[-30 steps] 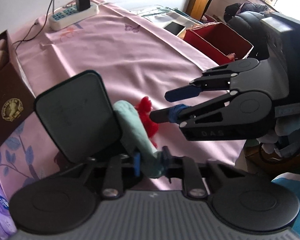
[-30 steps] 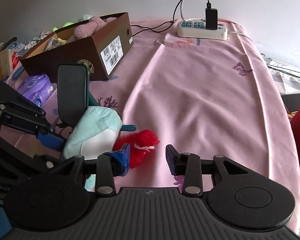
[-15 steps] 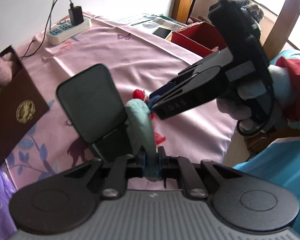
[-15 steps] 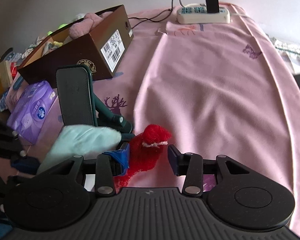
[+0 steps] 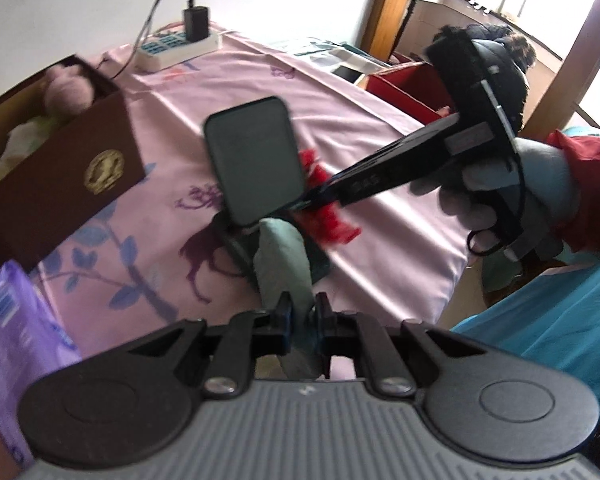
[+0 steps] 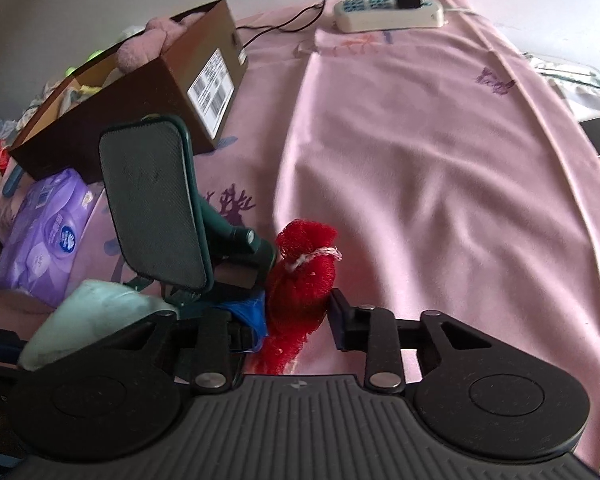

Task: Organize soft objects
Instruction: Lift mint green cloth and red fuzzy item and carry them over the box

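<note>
Left gripper: black two-finger tool, jaws pressed onto the pale mint-green stuffed fabric toy; the grip matches that of a second ago, but the toy now hangs higher above the cloth.
Right gripper: black two-finger tool in a grey-gloved hand; jaws spread around the red knitted soft piece tied with a pale string. The inner finger touches it; the outer pad stands just apart. No pinch yet.
Change: a second ago the right gripper lay level beside the red piece; now it slants down over it, and the red piece sits between the fingers.
Red piece, location: against the foot of the dark green phone stand with a flat black pad, on the pink printed tablecloth.
Destination, judged: the brown cardboard shoe box, already holding a pink plush, well left of both grippers.
Bystanders: white power strip with a black charger; purple tissue pack.
Meaning for task: one soft item secured, the second framed; closing the right jaws looks next. Risk: snagging the stand.
</note>
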A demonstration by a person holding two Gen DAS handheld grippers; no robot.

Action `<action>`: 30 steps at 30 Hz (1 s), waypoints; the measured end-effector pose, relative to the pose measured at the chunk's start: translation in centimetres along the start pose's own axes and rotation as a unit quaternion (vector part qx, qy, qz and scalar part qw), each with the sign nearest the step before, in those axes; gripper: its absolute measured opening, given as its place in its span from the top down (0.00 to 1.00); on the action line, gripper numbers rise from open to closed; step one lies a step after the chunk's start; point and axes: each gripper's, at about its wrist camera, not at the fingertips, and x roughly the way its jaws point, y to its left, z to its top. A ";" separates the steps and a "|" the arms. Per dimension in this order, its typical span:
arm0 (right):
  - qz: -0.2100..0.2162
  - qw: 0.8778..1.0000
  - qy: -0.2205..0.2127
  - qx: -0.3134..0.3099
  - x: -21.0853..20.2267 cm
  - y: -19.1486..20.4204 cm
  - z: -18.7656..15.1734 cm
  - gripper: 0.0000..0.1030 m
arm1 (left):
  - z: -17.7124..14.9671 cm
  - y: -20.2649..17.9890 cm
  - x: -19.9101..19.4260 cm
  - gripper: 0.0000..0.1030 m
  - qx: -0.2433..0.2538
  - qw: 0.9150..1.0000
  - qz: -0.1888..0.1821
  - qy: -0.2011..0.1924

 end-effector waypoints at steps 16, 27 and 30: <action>-0.097 0.987 -0.128 0.004 -5.6 3.5 3.8 0.92 | -0.2 7.3 -4.9 0.93 -0.048 0.995 0.017 -0.081; -0.038 0.976 -0.205 -0.061 -6.9 11.8 8.9 0.92 | 1.5 13.8 -10.7 0.93 -0.071 0.982 0.060 -0.161; -0.016 0.974 -0.213 -0.081 -6.0 14.4 10.0 0.92 | 2.1 15.8 -12.3 0.93 -0.073 0.978 0.080 -0.180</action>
